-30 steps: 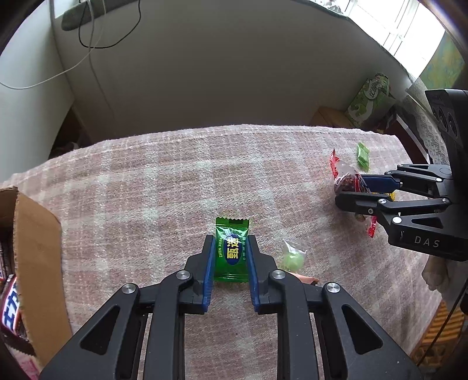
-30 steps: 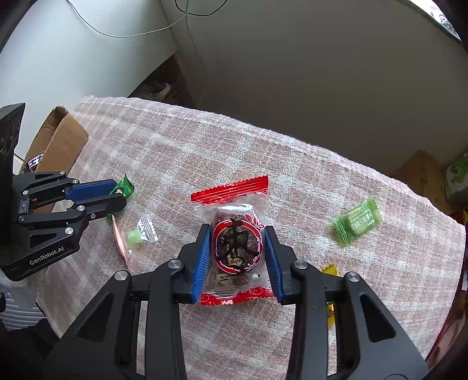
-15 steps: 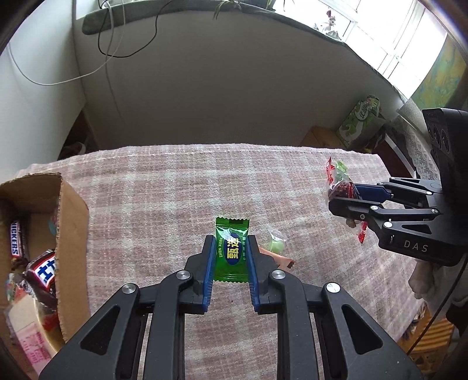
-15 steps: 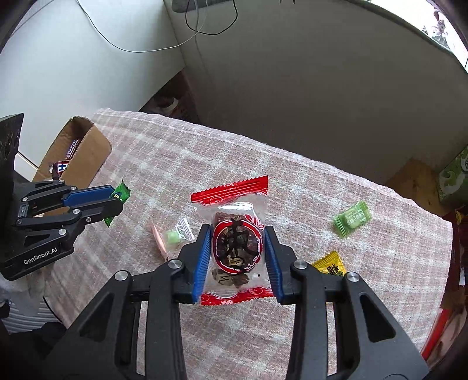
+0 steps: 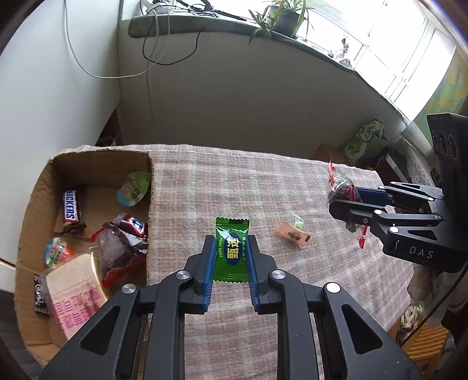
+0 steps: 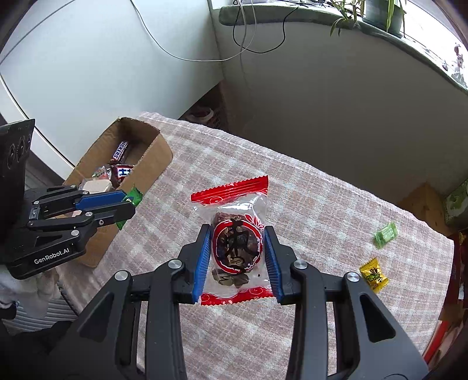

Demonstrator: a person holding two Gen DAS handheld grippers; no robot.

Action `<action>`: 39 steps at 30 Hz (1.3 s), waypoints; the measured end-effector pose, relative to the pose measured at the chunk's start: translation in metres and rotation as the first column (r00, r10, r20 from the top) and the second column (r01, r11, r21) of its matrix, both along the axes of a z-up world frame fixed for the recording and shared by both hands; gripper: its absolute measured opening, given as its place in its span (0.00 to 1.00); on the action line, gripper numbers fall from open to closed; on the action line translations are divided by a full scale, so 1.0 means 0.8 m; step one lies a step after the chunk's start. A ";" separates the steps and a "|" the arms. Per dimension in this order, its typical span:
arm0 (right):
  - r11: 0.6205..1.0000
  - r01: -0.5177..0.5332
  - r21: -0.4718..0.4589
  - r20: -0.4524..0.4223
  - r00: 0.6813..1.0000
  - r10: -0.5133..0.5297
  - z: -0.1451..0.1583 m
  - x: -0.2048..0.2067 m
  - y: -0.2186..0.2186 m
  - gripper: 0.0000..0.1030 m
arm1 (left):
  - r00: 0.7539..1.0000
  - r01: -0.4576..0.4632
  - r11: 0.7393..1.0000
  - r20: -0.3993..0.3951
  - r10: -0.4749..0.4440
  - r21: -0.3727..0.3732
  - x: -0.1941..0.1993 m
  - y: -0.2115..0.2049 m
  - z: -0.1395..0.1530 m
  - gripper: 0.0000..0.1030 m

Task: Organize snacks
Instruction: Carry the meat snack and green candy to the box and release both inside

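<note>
Left wrist view, left gripper (image 5: 231, 254) pinching green candy (image 5: 232, 248) at frame centre above checked tablecloth (image 5: 204, 190), cardboard box (image 5: 32, 204) of snacks at left, right gripper (image 6: 237, 251) clamping red-edged snack packet (image 6: 235, 233) mid-frame.

We see home room: checked tablecloth (image 5: 263, 187), potted plants (image 5: 280, 17) on windowsill (image 5: 222, 23), loose cables (image 5: 163, 55) down wall, snack-filled cardboard box (image 5: 35, 204).

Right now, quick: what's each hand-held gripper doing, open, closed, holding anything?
Left hand-held gripper: closed on the green candy, above the tablecloth.
Right hand-held gripper: closed on the red-and-clear snack packet, also lifted.
</note>
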State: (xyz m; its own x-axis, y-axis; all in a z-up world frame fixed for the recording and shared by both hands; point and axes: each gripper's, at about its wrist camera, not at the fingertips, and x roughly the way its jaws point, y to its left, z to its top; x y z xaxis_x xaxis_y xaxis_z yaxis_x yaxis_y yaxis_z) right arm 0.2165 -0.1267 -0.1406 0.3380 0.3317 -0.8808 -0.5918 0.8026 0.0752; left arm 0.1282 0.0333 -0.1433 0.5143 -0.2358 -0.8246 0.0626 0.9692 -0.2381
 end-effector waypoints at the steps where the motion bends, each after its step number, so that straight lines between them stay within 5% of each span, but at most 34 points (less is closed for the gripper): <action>1: 1.000 -0.011 0.000 0.000 1.000 0.011 0.002 -0.004 0.008 0.36 | 1.000 -0.012 1.000 0.001 0.012 -0.002 -0.005 0.009 0.002 0.18; 20: 0.974 -0.226 0.017 -0.037 0.973 0.227 -0.008 -0.093 0.170 0.36 | 0.974 -0.226 0.974 0.001 0.226 0.002 -0.068 0.132 0.003 0.18; 39: 0.947 -0.322 -0.010 -0.113 0.941 0.319 -0.056 -0.128 0.261 0.36 | 0.958 -0.288 0.958 -0.010 0.287 -0.012 -0.069 0.186 -0.012 0.18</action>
